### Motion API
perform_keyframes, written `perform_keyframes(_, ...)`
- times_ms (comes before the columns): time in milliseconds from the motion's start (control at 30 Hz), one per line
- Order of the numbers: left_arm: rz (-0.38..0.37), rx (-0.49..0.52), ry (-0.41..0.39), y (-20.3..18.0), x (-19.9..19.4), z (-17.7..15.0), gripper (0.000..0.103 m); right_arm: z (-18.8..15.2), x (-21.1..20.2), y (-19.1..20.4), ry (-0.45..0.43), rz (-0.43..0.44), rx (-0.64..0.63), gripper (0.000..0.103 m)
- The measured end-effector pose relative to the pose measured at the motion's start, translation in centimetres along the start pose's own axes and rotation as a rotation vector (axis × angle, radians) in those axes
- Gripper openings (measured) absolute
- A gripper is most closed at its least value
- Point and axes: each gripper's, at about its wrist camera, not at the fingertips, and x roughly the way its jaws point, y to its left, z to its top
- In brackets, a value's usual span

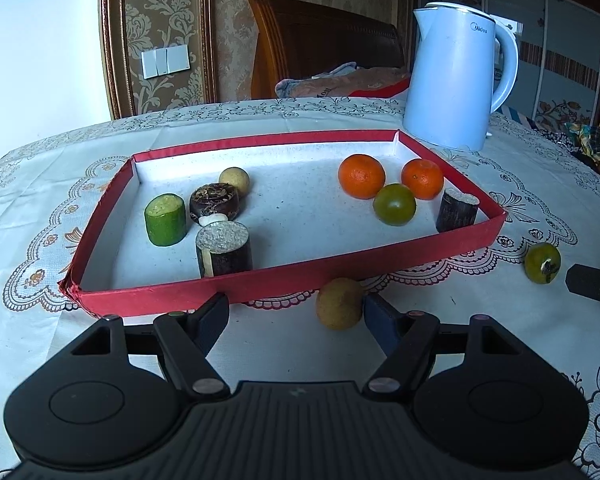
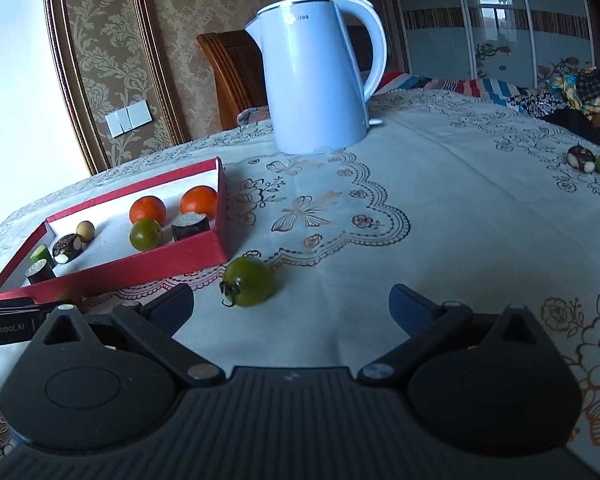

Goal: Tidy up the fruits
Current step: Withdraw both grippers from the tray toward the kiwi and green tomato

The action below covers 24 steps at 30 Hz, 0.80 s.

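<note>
A: Status of tray load?

B: Red tray (image 1: 284, 288) already loaded. At 9 o'clock inside: green cut piece (image 1: 166, 220), dark round piece (image 1: 214, 200), yellowish fruit (image 1: 234, 180), dark cane section (image 1: 223, 248). At 2 o'clock inside: two oranges (image 1: 361, 176), green citrus (image 1: 394, 204), second cane section (image 1: 457, 210).

A: Outstanding items?

B: Three locations outside the tray. Yellowish round fruit (image 1: 339, 303) on the cloth at 6 o'clock of the tray wall, just beside it. Green fruit with stem (image 2: 248, 281) near the tray's 4 o'clock corner. Two small pieces (image 2: 590, 160) well apart, toward 2 o'clock in the right wrist view, too small to identify.

A: Condition of left gripper (image 1: 296, 316)?

B: Spread wide, holding nothing. Yellowish round fruit between the fingers, touching or nearly touching the right-hand finger; contact not confirmable.

A: Condition of right gripper (image 2: 290, 306)?

B: Spread wide, holding nothing. Green fruit with stem just ahead, at 11 o'clock of the gap.

A: Progress estimate?

B: Judged well past halfway. Remaining: transfer of loose fruits into the tray. White kettle (image 2: 320, 76) at 12 o'clock, not part of the work.
</note>
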Motion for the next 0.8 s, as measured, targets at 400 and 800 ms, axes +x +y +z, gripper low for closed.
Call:
perform_keyframes(400, 0.014, 0.007, 0.040, -0.6, 0.9, 0.2, 0.076, 1.3, 2.8, 2.1, 0.031, -0.048, -0.092, 0.103)
perform_keyframes(800, 0.060, -0.034, 0.041, -1.2, 0.9, 0.2, 0.076, 1.6, 4.0, 3.1, 0.065, -0.051, -0.142, 0.098)
